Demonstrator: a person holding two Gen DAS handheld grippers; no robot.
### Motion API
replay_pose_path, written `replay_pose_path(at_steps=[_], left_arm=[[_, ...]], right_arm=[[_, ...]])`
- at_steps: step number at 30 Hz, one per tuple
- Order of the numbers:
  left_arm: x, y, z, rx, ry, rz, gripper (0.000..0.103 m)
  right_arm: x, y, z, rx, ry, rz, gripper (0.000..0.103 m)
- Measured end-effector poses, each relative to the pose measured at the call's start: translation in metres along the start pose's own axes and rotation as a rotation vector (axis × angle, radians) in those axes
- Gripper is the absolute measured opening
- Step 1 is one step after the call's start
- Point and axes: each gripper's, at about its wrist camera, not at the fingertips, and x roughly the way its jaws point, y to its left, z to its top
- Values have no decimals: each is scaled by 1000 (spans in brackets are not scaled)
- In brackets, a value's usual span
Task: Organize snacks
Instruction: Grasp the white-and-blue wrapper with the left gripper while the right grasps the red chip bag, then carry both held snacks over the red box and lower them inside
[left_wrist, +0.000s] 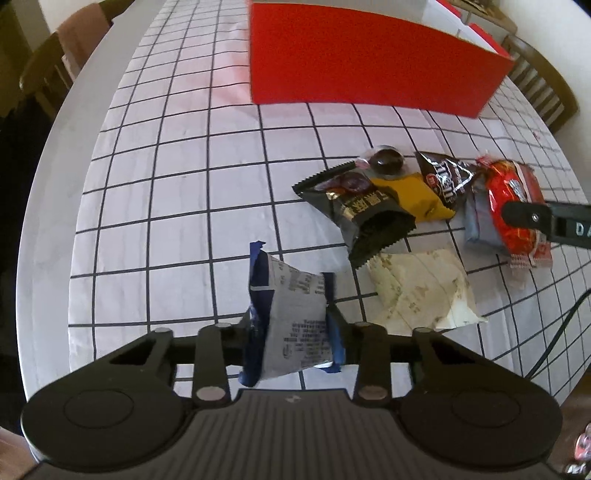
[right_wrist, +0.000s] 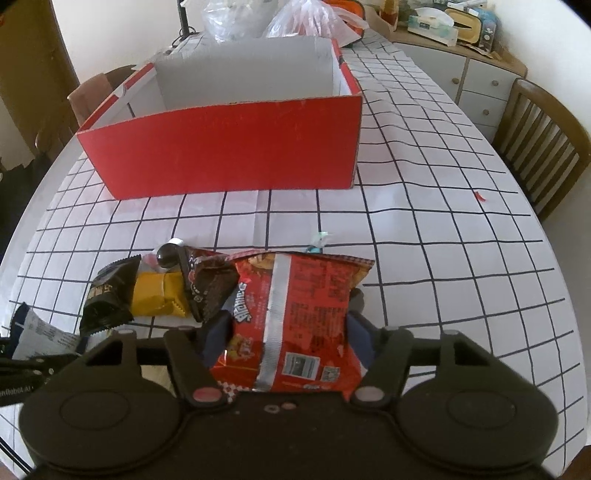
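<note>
Item one: your left tool (left_wrist: 293, 332), jaws pressed in on the sides of a small blue-and-white foil snack packet (left_wrist: 291, 317), which stands on end between them with its long axis running away from you. Item two: your right tool (right_wrist: 286, 332), jaws clamped on the flanks of a red crinkled crisp bag with a silver back seam (right_wrist: 295, 314), its seam likewise pointing forward. Destination: an open red cardboard box with a white interior (right_wrist: 221, 147), straight ahead of the right tool across the checked white counter (right_wrist: 424, 258), ahead and to the right of the left one; the right hand looks the nearer. Remaining stock lies between the tools: a black sachet (left_wrist: 364, 218), a yellow packet (left_wrist: 410, 195), a dark brown chocolate bag (left_wrist: 448, 177), a cream pouch (left_wrist: 421, 291).
</note>
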Motion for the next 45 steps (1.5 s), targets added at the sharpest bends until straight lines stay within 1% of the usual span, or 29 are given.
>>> replay_pose_path(at_steps=[2, 3, 5, 15, 20, 25, 30, 36, 41, 45], left_arm=[[-2, 3, 0, -24, 0, -9, 21], [-2, 4, 0, -33, 1, -19, 19], [-4, 6, -1, -55, -6, -28, 18], [-29, 20, -9, -153, -32, -85, 17], [-49, 18, -9, -165, -55, -96, 17], [-75, 12, -4, -163, -106, -111, 17], [-103, 2, 14, -143, -171, -125, 17], [-131, -16, 47, -78, -260, -109, 17], [-141, -29, 79, -36, -302, -95, 17], [-142, -37, 108, -8, -333, -65, 17]], right_arm=[[-3, -2, -1, 10, -4, 5, 65], [-5, -3, -3, 16, -7, 6, 62], [-9, -4, -5, 23, -9, 9, 62], [-35, -7, -15, 71, -42, 63, 60], [-61, -3, -14, 57, -73, 101, 60], [-89, 2, -4, 37, -122, 139, 60], [-111, 7, 18, -1, -180, 155, 60], [-123, 7, 52, -35, -237, 157, 60], [-123, 4, 82, -41, -264, 157, 59], [-116, 1, 108, -44, -279, 148, 59]])
